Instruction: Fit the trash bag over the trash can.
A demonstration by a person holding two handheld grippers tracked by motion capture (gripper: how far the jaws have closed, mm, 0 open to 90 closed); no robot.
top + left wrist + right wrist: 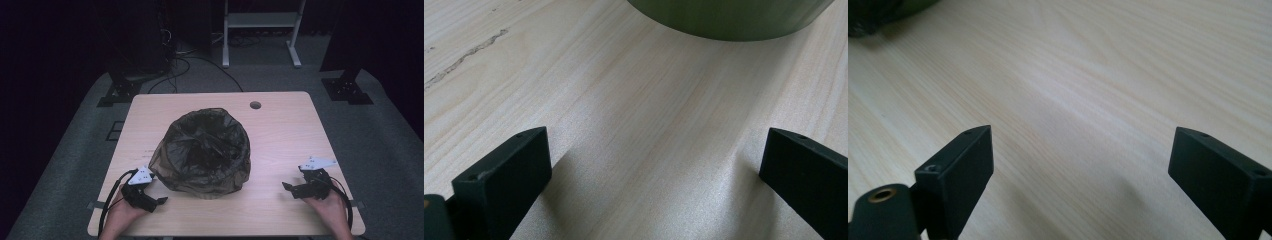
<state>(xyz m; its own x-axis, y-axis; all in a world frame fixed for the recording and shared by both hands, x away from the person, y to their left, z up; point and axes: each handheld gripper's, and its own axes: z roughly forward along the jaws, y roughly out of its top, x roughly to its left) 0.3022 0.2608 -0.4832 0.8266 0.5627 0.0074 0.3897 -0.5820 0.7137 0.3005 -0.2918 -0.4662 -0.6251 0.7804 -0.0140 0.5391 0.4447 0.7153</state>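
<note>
So you've got both grippers, left gripper [161, 200] and right gripper [286, 186], resting wide open and empty either side of the bagged bin [204, 151], probably staged to grab its liner.

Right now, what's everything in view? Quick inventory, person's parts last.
bin: 1, green wall, middle of the table, lined with the bag
bin bag: 1, dark translucent plastic, draped over the bin's rim and down its sides
table: 1, light wood, centre of the high view
cable hole: 1, round, far side of the tabletop, right of centre
white frame: 1, on the floor beyond the table
black stand bases: 2, on the grey floor at the far left and far right
cables: several, black, on the floor behind the table
left tongs: 1, black, open, near left corner, beside the bin
right tongs: 1, black, open, near right side, apart from the bin
hands: 2, at the near edge
</note>
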